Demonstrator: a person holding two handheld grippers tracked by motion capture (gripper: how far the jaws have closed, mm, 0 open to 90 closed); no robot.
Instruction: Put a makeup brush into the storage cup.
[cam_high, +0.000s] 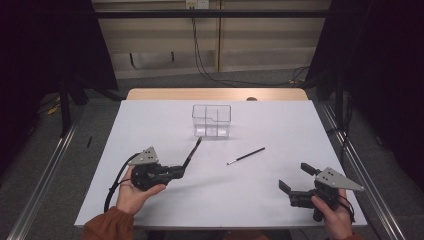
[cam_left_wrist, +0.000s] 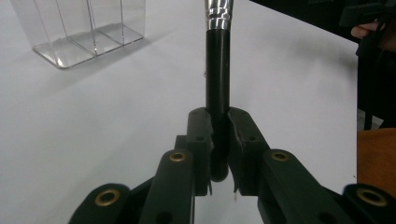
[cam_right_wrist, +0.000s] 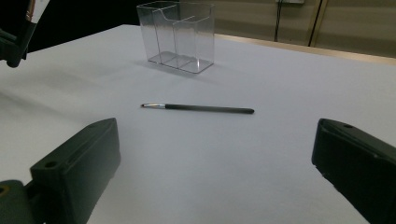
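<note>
My left gripper (cam_high: 181, 170) is shut on the black handle of a makeup brush (cam_high: 193, 152), which points up and away toward a clear acrylic organizer (cam_high: 211, 121). In the left gripper view the jaws (cam_left_wrist: 218, 135) clamp the handle (cam_left_wrist: 218, 70) near its end, and the silver ferrule (cam_left_wrist: 218, 10) runs off the top. A thin black brush (cam_high: 246, 156) lies flat on the white table, between the organizer and my right gripper (cam_high: 296, 177). That gripper is open and holds nothing; its view looks past wide jaws (cam_right_wrist: 217, 140) at the thin brush (cam_right_wrist: 201, 108) and the organizer (cam_right_wrist: 180, 35).
The white table top (cam_high: 165, 120) ends in a wooden strip (cam_high: 215, 93) at the far side. Cables hang at the wall behind, and metal rails run along both sides of the table. The organizer (cam_left_wrist: 84, 32) has several open compartments.
</note>
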